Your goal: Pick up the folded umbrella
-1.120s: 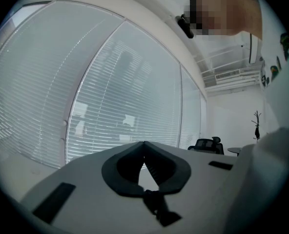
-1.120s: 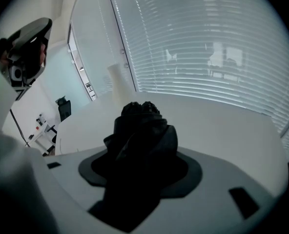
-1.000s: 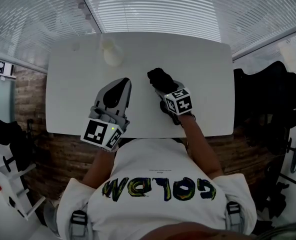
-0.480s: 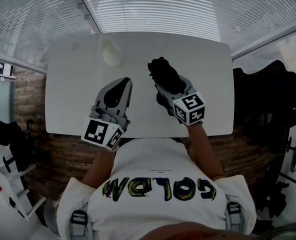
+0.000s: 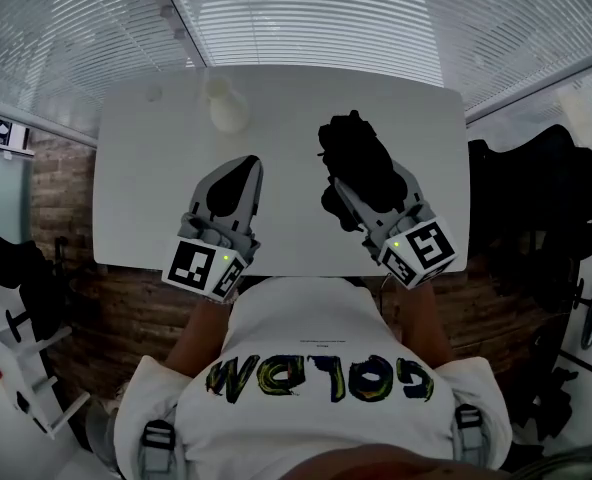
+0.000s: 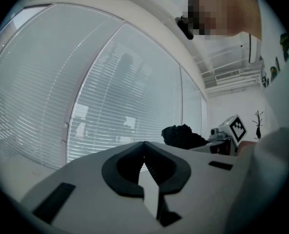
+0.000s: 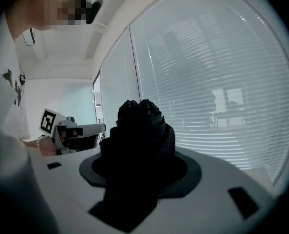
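Observation:
My right gripper is shut on the black folded umbrella and holds it off the white table, right of centre. In the right gripper view the umbrella fills the space between the jaws and sticks out past them, roughly level. The umbrella also shows as a dark bundle at the right of the left gripper view. My left gripper rests low over the table's near left part, pointing level, with jaws meeting at the tips and nothing between them.
A small white vessel stands at the table's far left. Slatted blinds run behind the table. A black chair sits past the table's right edge, and a brick wall lies to the left.
My right gripper has risen from the table with the umbrella in it and drifted right and nearer in the head view. The left gripper has stayed put.

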The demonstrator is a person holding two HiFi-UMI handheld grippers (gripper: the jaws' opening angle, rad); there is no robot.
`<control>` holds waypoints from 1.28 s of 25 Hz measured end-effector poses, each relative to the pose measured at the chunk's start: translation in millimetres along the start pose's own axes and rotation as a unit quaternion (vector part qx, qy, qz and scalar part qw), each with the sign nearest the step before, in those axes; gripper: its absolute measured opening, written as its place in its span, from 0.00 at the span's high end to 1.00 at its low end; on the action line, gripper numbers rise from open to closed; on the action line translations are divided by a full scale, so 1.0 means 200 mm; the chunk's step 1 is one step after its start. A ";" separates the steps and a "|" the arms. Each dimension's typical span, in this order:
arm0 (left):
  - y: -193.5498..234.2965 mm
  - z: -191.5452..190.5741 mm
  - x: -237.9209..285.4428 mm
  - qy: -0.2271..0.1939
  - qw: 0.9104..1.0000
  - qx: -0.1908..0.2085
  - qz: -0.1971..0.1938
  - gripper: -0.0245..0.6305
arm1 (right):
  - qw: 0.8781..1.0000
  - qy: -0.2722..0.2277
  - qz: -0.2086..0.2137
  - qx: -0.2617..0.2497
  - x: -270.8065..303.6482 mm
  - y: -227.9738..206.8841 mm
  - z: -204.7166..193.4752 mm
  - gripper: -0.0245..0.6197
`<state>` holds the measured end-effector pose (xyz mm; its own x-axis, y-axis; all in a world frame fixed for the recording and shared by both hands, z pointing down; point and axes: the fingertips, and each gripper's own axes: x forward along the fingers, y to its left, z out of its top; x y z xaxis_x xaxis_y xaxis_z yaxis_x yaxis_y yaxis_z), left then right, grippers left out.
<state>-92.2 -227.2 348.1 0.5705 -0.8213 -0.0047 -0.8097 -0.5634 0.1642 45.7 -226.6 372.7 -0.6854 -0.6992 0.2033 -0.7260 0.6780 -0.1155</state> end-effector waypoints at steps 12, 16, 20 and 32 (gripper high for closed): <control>-0.03 0.03 -0.03 -0.008 1.000 0.003 -0.007 0.95 | 0.997 -0.064 -0.008 -0.034 -0.23 0.05 0.28 0.59; -0.05 0.03 -0.03 -0.010 1.000 0.004 -0.009 0.95 | 0.997 -0.070 -0.013 -0.035 -0.25 0.05 0.28 0.59; -0.07 0.05 -0.04 -0.012 1.000 0.006 -0.011 0.95 | 0.997 -0.069 -0.017 -0.035 -0.26 0.05 0.27 0.59; -0.10 0.06 -0.07 -0.014 1.000 0.008 -0.014 0.95 | 0.997 -0.074 -0.016 -0.031 -0.28 0.06 0.27 0.59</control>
<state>-86.0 -206.5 333.0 0.5889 -0.8074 -0.0375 -0.7958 -0.5873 0.1477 72.5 -190.5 306.8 -0.6655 -0.7441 0.0588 -0.7464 0.6636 -0.0497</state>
